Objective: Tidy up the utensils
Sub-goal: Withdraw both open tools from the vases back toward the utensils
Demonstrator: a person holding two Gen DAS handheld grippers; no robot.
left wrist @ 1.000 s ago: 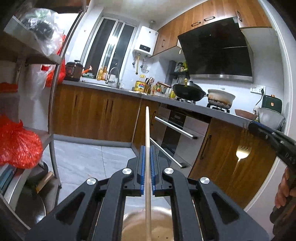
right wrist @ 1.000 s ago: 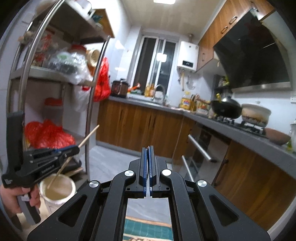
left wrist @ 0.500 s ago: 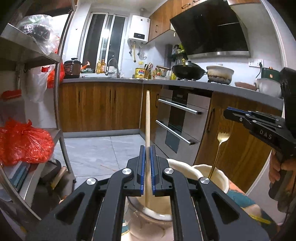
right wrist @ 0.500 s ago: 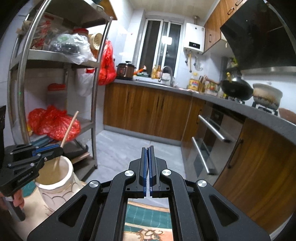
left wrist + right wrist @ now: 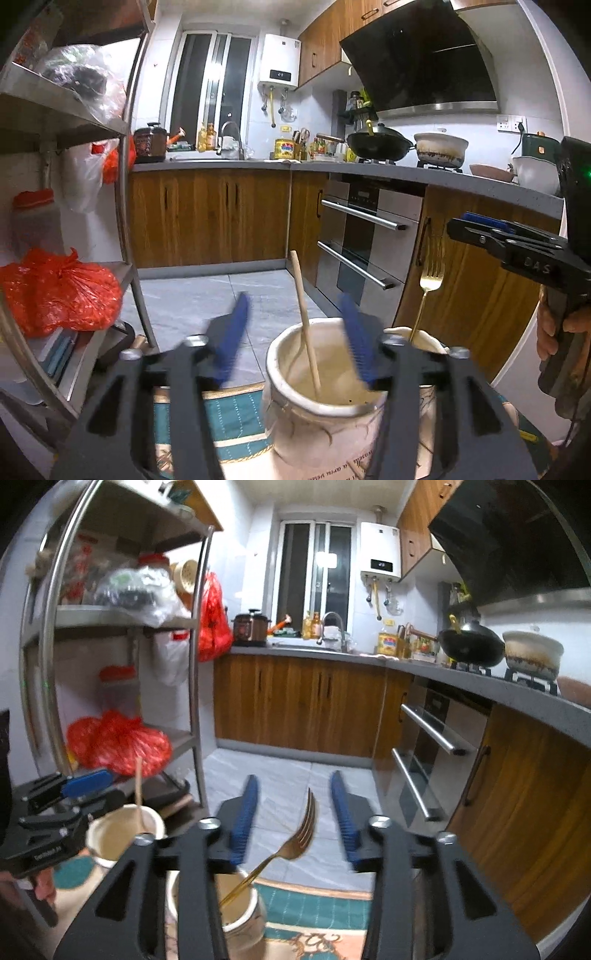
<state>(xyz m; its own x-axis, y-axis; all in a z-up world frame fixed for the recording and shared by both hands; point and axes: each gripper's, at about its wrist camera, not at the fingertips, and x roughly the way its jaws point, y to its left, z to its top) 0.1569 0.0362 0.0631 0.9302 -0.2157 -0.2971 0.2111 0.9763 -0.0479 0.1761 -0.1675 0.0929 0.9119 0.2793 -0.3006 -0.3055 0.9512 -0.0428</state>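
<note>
My left gripper [image 5: 293,299] has its jaws opening. The wooden chopstick [image 5: 304,325] stands loose between the blue pads, leaning in a white ceramic jar [image 5: 321,417]. My right gripper [image 5: 293,775] is opening too. The golden fork [image 5: 295,842] leans free between its pads, with its handle down in a second white jar [image 5: 240,919]. In the left wrist view the fork [image 5: 430,280] rises from that jar under the right gripper [image 5: 476,229]. In the right wrist view the left gripper [image 5: 85,781] hangs over the chopstick [image 5: 138,794].
Both jars stand on a teal patterned mat [image 5: 229,421]. A metal rack [image 5: 195,701] with red bags [image 5: 59,291] is at the left. Wooden cabinets and an oven [image 5: 365,240] run along the right. A grey tiled floor [image 5: 288,782] lies ahead.
Both grippers went from shut to open. The chopstick has left the left pads and leans in its jar. The fork now shows loose between the right pads, standing in its jar.
</note>
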